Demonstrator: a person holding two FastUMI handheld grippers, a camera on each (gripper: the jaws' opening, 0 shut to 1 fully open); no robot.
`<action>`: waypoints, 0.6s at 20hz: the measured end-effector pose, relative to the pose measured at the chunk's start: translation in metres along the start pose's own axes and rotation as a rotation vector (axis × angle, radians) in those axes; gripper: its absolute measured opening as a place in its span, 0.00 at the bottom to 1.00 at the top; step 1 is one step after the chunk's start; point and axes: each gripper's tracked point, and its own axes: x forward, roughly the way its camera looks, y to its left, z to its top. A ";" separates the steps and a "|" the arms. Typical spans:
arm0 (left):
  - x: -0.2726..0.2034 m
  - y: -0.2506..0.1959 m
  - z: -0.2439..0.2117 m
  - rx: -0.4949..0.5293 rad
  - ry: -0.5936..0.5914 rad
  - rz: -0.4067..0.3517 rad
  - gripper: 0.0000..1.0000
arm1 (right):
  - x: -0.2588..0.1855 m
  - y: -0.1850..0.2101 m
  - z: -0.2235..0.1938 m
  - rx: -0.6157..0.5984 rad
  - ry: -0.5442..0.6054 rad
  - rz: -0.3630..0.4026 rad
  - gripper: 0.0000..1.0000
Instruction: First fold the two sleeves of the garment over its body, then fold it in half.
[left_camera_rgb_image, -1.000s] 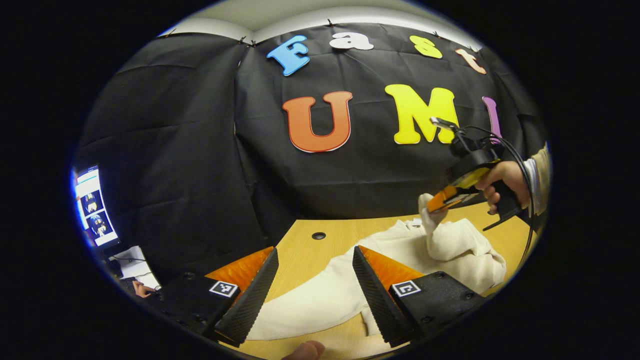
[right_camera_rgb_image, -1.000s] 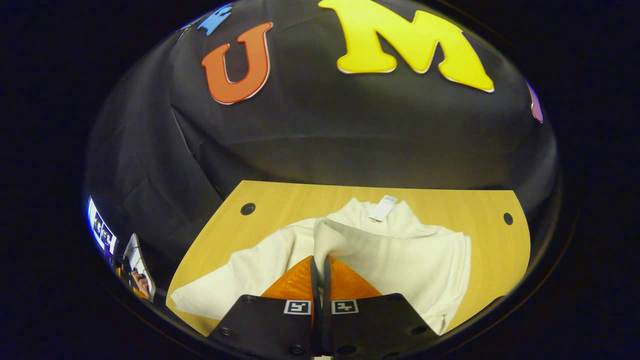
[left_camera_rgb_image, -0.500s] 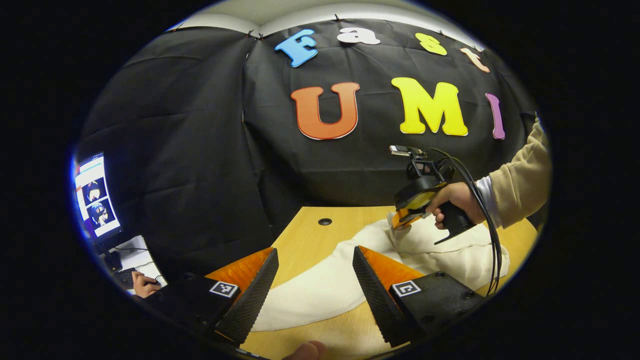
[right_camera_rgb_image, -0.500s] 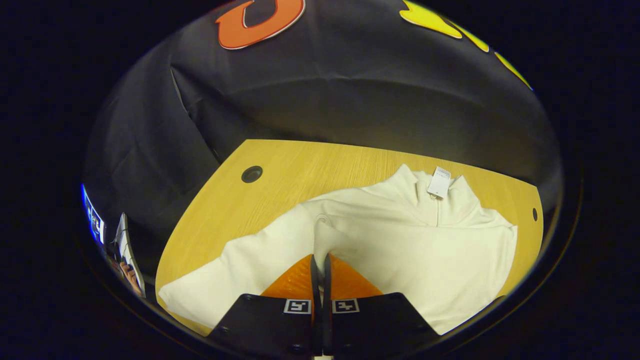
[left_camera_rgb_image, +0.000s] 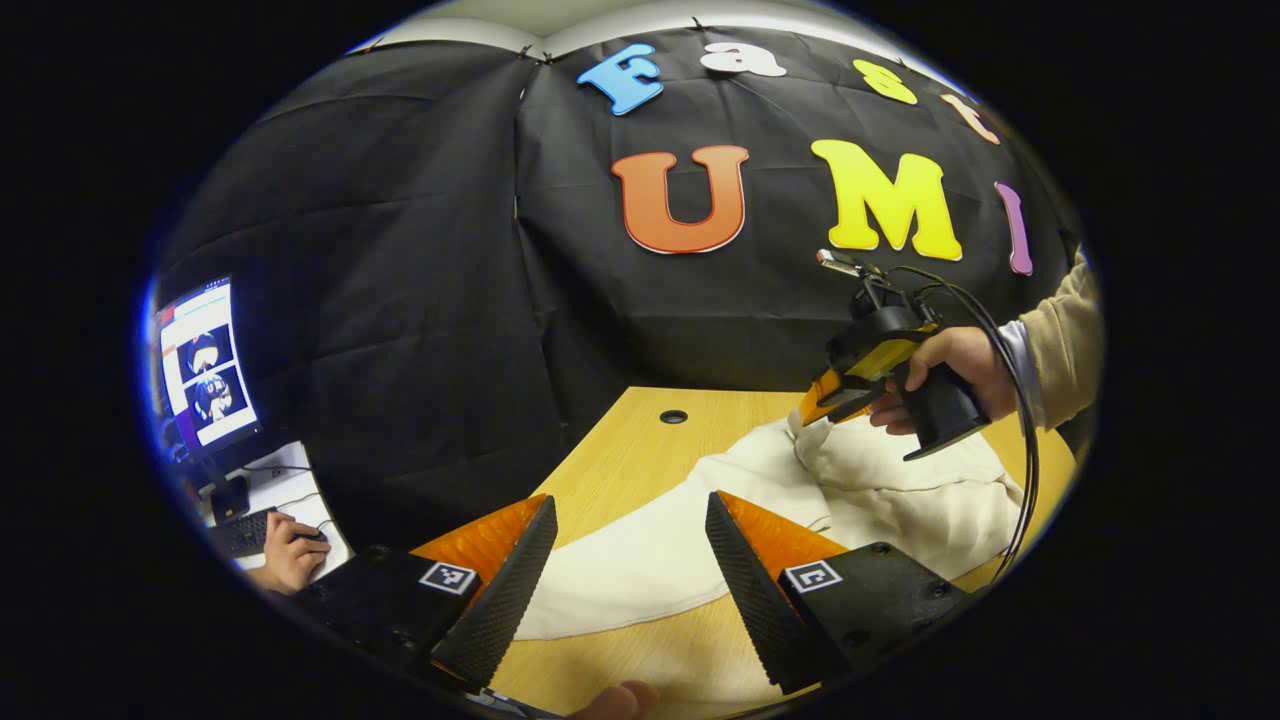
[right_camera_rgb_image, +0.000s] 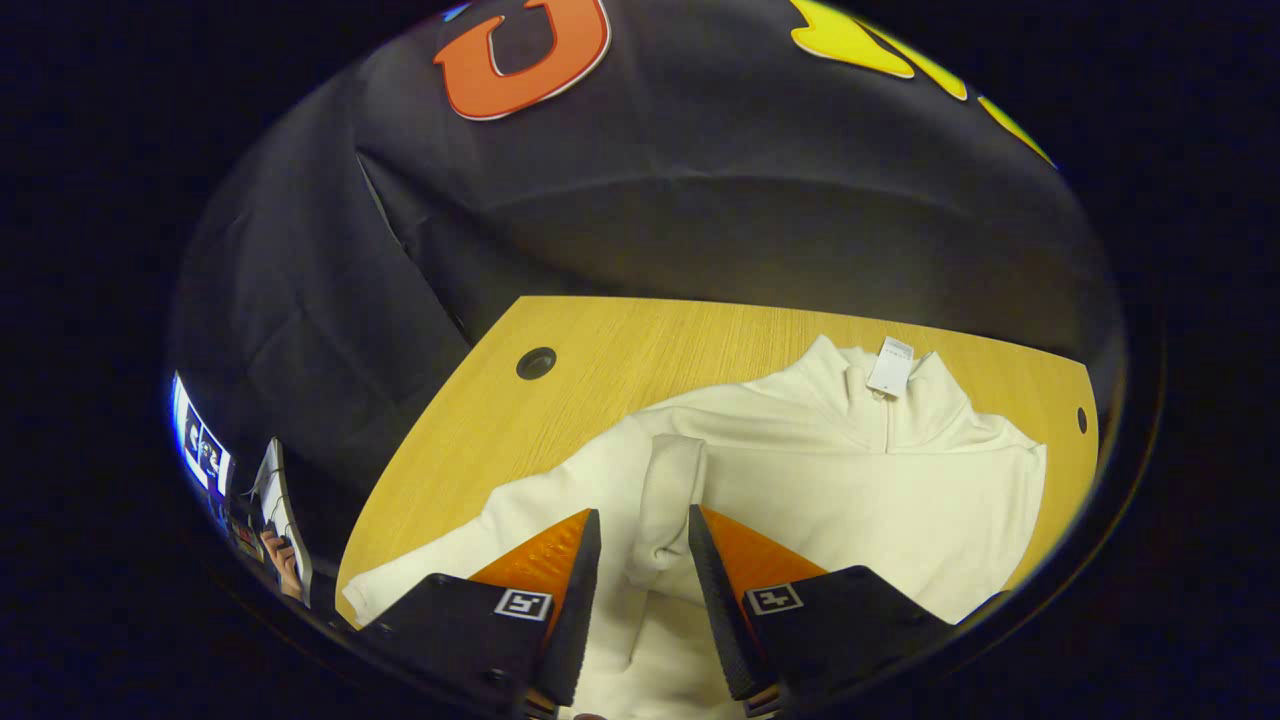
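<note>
A cream zip-neck garment (right_camera_rgb_image: 860, 490) lies flat on the wooden table (right_camera_rgb_image: 600, 350), collar and white tag (right_camera_rgb_image: 890, 364) at the far side. One sleeve is folded over the body; its cuff (right_camera_rgb_image: 672, 492) lies loose between the fingers of my right gripper (right_camera_rgb_image: 643, 560), which is open just above it. The other sleeve (right_camera_rgb_image: 450, 560) stretches out to the lower left. In the left gripper view my left gripper (left_camera_rgb_image: 630, 560) is open over the table's near edge, with that outstretched sleeve (left_camera_rgb_image: 640, 560) beyond its fingers. Farther off, a hand holds the right gripper (left_camera_rgb_image: 815, 408) over the garment (left_camera_rgb_image: 900, 500).
A round cable hole (left_camera_rgb_image: 673, 416) sits in the table near the black cloth wall; a second hole (right_camera_rgb_image: 1079, 419) is at the far right corner. Left of the table stand a lit monitor (left_camera_rgb_image: 205, 365) and a person's hand (left_camera_rgb_image: 290, 555) on a mouse.
My right gripper went from shut on the sleeve cuff to open; the cuff now rests on the garment's body. The left gripper stayed open, its view shifting slightly.
</note>
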 end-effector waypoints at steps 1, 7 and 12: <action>0.000 0.003 -0.008 -0.005 0.017 0.009 0.96 | -0.013 -0.002 0.004 0.005 -0.025 0.018 0.64; -0.004 0.030 -0.042 -0.053 0.092 0.127 0.96 | -0.110 -0.041 0.008 -0.043 -0.100 0.030 0.96; -0.007 0.072 -0.080 -0.134 0.187 0.284 0.96 | -0.183 -0.087 -0.043 -0.076 -0.115 0.053 0.94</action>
